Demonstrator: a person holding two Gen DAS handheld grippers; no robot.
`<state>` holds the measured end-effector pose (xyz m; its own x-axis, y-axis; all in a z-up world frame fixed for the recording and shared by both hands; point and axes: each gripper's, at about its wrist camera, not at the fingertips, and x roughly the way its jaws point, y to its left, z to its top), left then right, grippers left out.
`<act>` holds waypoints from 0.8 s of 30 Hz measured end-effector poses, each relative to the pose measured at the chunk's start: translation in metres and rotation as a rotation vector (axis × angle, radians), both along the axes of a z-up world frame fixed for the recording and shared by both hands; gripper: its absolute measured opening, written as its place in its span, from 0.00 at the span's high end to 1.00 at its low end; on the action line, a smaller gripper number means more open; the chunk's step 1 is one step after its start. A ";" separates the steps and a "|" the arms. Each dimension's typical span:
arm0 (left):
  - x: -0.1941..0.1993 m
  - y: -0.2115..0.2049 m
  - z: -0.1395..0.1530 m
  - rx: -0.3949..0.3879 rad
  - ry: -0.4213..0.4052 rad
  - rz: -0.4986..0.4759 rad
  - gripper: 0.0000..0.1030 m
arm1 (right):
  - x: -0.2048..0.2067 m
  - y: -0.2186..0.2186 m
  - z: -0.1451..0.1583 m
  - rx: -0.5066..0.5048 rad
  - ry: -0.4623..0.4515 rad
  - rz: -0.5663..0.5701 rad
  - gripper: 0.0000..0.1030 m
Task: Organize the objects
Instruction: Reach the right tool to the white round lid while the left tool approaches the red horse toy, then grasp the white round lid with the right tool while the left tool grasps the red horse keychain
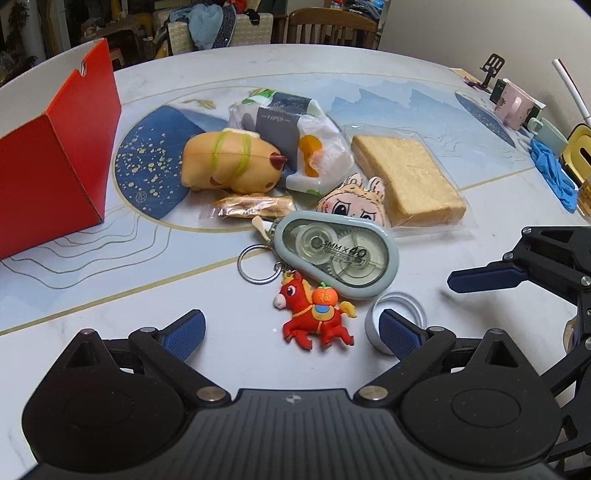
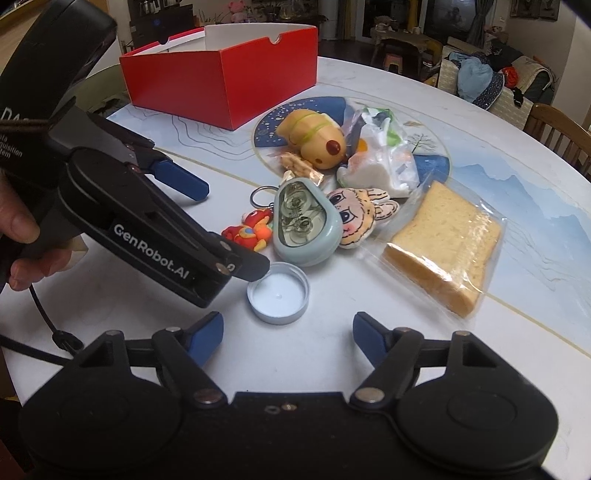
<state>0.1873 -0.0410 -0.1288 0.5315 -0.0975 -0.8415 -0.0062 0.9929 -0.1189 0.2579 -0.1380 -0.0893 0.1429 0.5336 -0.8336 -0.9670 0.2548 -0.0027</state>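
A pile of small objects lies mid-table: a red horse keychain [image 1: 314, 314], a grey-blue correction tape [image 1: 338, 254], a white bottle cap [image 1: 395, 317], a tan squishy animal [image 1: 229, 162], a pink bunny-face plush [image 1: 354, 205], bagged bread [image 1: 406, 177], a tissue pack [image 1: 295, 133] and a wrapped snack [image 1: 251, 208]. My left gripper [image 1: 291, 330] is open, its fingers either side of the horse keychain; it also shows in the right wrist view [image 2: 229, 229]. My right gripper [image 2: 288, 338] is open and empty just before the cap [image 2: 279, 293]. The red box [image 2: 221, 74] stands open behind.
The red box [image 1: 48, 162] is at the left in the left wrist view. Cups [image 1: 517, 107], a blue cloth [image 1: 554, 173] and a phone stand [image 1: 491, 72] sit at the far right edge. Wooden chairs [image 1: 328, 27] stand behind the round table [image 1: 110, 332].
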 end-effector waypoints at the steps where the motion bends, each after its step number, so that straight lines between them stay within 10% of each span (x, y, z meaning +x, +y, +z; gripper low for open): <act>1: 0.000 0.001 0.000 -0.007 -0.001 0.001 0.02 | 0.000 0.001 0.000 0.000 0.001 0.002 0.27; 10: 0.001 0.000 -0.001 -0.005 -0.016 -0.027 0.06 | 0.001 0.010 0.000 0.020 -0.001 0.014 0.41; 14: 0.001 0.001 0.000 -0.021 -0.019 -0.023 0.08 | 0.000 0.015 -0.002 0.017 -0.016 0.026 0.64; 24: 0.001 -0.004 0.001 -0.014 -0.034 -0.062 0.17 | 0.011 0.000 -0.002 0.013 -0.008 -0.010 0.63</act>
